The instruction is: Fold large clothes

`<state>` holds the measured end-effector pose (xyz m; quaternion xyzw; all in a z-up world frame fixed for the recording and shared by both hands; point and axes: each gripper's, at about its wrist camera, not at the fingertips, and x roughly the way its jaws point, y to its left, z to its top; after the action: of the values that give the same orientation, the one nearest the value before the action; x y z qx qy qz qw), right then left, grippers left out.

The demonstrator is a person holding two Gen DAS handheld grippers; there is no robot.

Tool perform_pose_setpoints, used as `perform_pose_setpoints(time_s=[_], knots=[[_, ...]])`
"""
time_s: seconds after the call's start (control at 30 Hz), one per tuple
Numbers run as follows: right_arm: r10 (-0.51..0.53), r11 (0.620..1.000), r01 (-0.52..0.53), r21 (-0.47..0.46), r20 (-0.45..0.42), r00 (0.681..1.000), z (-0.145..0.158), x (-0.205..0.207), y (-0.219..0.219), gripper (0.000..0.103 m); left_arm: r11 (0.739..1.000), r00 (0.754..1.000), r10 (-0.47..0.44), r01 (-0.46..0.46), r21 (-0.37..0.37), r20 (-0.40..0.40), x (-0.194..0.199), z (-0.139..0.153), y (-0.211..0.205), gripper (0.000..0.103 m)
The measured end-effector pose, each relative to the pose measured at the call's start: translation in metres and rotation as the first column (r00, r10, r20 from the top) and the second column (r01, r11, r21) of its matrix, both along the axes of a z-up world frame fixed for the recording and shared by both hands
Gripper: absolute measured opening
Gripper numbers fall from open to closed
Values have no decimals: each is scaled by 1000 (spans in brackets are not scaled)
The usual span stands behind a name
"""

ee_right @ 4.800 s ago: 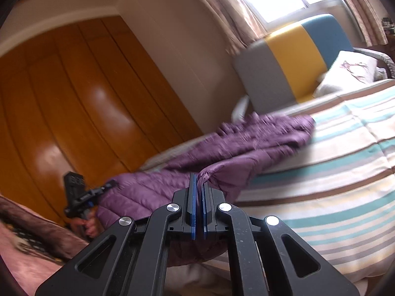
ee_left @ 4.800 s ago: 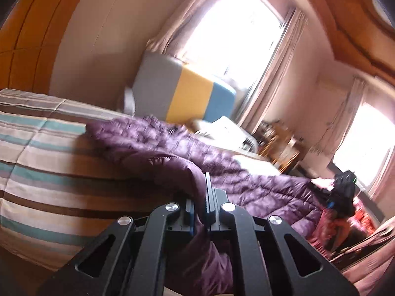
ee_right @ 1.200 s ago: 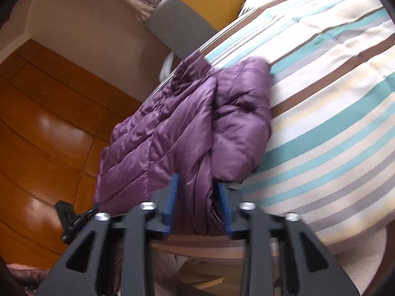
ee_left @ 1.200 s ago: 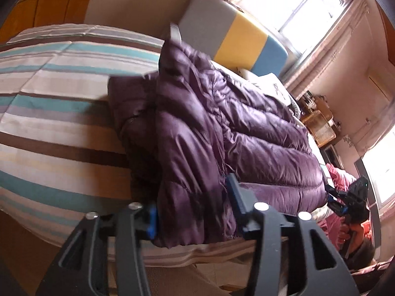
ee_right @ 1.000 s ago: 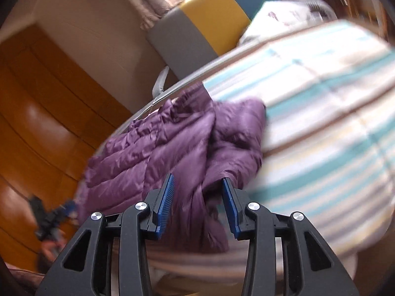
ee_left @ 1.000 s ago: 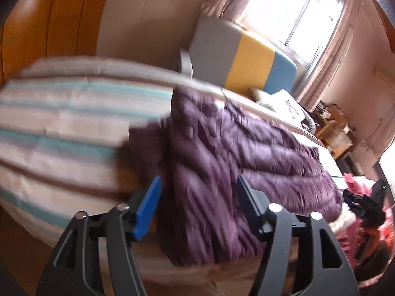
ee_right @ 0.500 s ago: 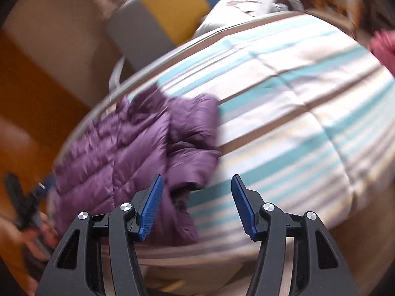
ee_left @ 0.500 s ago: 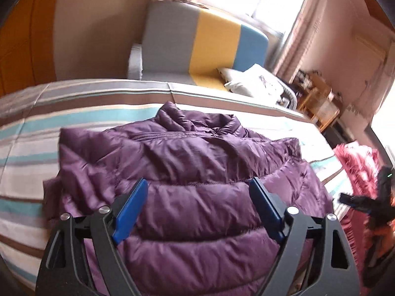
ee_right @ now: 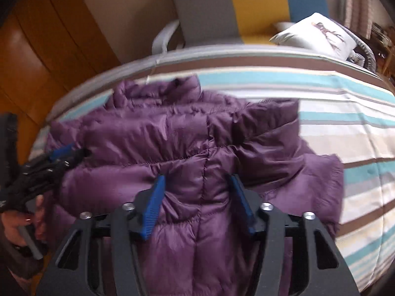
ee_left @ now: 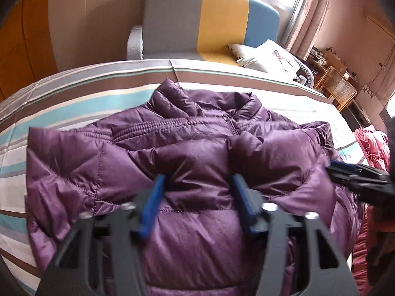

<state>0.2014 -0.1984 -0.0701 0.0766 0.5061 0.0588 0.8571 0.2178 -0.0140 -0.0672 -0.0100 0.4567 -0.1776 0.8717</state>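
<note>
A purple quilted down jacket (ee_left: 187, 153) lies folded on the striped bed (ee_left: 74, 98), collar toward the far side. It also shows in the right wrist view (ee_right: 177, 143). My left gripper (ee_left: 198, 182) is open, its blue pads spread over the jacket's near fold, holding nothing. My right gripper (ee_right: 197, 182) is open too, low over the jacket's near part. Each gripper shows in the other's view: the right one (ee_left: 360, 175) at the jacket's right edge, the left one (ee_right: 49, 162) at its left edge.
A grey, yellow and blue armchair (ee_left: 209, 22) stands beyond the bed with a white cushion (ee_left: 269, 56). Wooden wardrobe doors (ee_right: 42, 39) are at the left. A wicker chair (ee_left: 338, 86) and pink cloth (ee_left: 372, 148) lie to the right.
Both grippers opened and let go of the jacket, which now lies folded on the bed. Both have swung to face it from the near side and come lower over it.
</note>
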Motion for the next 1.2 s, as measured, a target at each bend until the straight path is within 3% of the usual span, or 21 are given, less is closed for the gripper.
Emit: perform_pose_setpoints(time_s=[0.03, 0.1, 0.17, 0.33, 0.43, 0.7, 1.2], knots=[[9, 999, -9, -33, -1, 1000, -6, 4, 6, 22, 1000, 1000, 4, -4, 1, 2, 1, -2, 0, 35], [23, 997, -22, -72, 19, 1000, -5, 5, 11, 6, 1000, 1000, -3, 3, -13, -2, 1, -2, -1, 7], [30, 997, -26, -73, 53, 998, 5, 3, 8, 3, 1000, 1000, 7, -6, -20, 6, 0, 6, -1, 2], [35, 998, -25, -58, 186, 982, 53, -1, -5, 3, 997, 996, 31, -25, -67, 85, 6, 42, 2, 1], [49, 997, -34, -72, 213, 976, 59, 14, -7, 3, 999, 992, 37, -32, -40, 122, 22, 51, -1, 1], [63, 996, -53, -67, 162, 985, 12, 64, -12, 3, 999, 998, 25, -27, 38, 62, 71, 11, -9, 2], [-1, 996, 14, -85, 162, 987, -44, 79, -10, 3, 997, 997, 66, -63, -54, 50, 90, -39, -5, 6]])
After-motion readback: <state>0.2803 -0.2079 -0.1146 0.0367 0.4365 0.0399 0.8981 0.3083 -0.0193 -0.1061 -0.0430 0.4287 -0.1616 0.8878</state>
